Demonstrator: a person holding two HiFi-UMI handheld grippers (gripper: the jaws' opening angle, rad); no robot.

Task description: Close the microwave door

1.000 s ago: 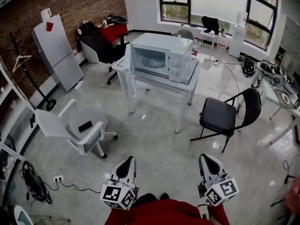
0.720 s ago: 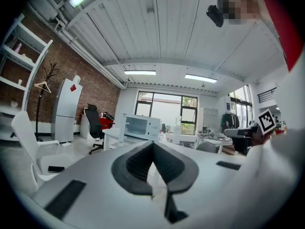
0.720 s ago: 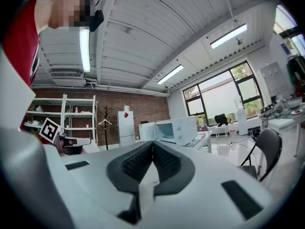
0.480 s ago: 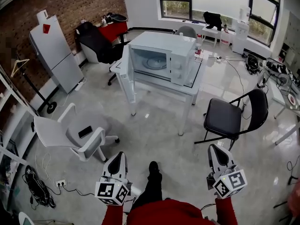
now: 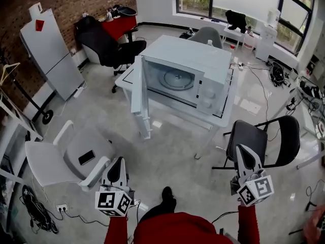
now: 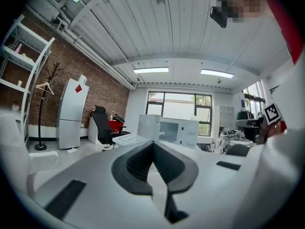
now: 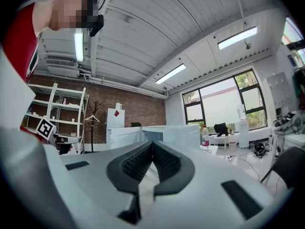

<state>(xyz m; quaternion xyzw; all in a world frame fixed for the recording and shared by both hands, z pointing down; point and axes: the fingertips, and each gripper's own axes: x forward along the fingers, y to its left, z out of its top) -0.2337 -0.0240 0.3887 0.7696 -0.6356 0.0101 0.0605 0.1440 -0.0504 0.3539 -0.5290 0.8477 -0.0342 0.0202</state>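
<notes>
Pale office floor below, and I'm holding the left gripper and right gripper both pinched together, empty, with the microwave well ahead between them, its door wide open, on the left gripper's side.

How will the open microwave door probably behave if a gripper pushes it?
The microwave door looks like a rigid panel hinged at the cavity's left, so it would probably swing shut rather than bend. It seems thin and light, needing little force. The microwave stands loose on a table, so a hard shove might shift it.
</notes>
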